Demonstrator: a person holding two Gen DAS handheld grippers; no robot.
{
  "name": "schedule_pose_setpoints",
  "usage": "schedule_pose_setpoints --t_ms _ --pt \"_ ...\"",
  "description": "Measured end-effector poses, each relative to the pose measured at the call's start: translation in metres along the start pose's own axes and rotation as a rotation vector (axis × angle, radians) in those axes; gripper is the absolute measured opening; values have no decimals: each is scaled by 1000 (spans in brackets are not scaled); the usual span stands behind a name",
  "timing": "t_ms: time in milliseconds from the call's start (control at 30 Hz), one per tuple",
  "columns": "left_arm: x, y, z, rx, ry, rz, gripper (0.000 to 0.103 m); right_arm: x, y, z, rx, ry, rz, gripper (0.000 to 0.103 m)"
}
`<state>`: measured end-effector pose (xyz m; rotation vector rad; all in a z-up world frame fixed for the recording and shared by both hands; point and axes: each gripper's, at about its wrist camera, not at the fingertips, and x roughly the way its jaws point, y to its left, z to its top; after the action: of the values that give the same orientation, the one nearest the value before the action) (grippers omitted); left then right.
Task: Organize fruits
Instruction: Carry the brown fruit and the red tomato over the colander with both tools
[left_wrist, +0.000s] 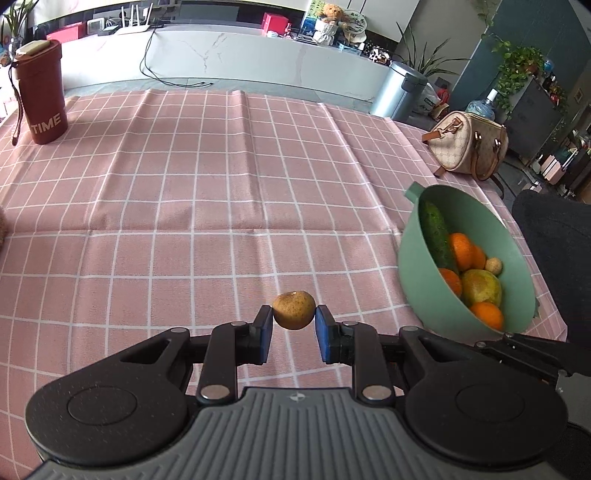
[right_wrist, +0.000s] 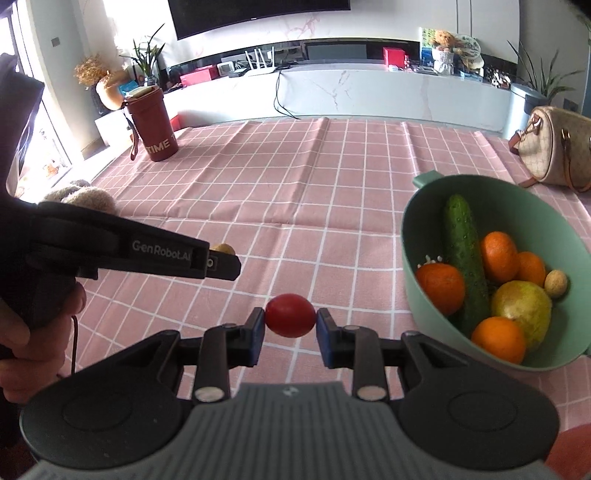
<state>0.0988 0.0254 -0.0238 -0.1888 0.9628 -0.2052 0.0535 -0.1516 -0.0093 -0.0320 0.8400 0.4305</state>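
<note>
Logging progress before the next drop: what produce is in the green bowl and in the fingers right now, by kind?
Oranges in the green bowl: 4
Cucumber: 1
Yellow-green pear-like fruit: 1
Small tan round fruit in bowl: 1
Small brown-yellow fruit in left gripper: 1
Small red fruit in right gripper: 1
Total: 9
</note>
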Motion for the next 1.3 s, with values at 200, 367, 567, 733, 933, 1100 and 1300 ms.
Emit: schedule_pose_setpoints --t_ms 200,367,567,733,933,1100,1300 --pt "-9 -46 1 99 -11 -22 27 -33 -26 9 -77 -3 36 26" --pt "-15 -85 6 167 -16 -104 27 -63 -52 20 -183 -22 25 26" --pt "-8 -125 18 254 -19 -173 27 -87 -89 28 -275 -7 8 26" --pt "15 -150 26 329 17 -162 27 -90 -122 33 -309 11 -15 26" --pt "44 -154 39 356 90 -87 27 -73 -154 41 -292 51 -26 26" --pt "66 -151 52 357 156 6 27 -47 -169 50 -301 67 -34 26" --pt "87 -153 60 400 222 49 28 -12 -182 65 -310 98 -42 26"
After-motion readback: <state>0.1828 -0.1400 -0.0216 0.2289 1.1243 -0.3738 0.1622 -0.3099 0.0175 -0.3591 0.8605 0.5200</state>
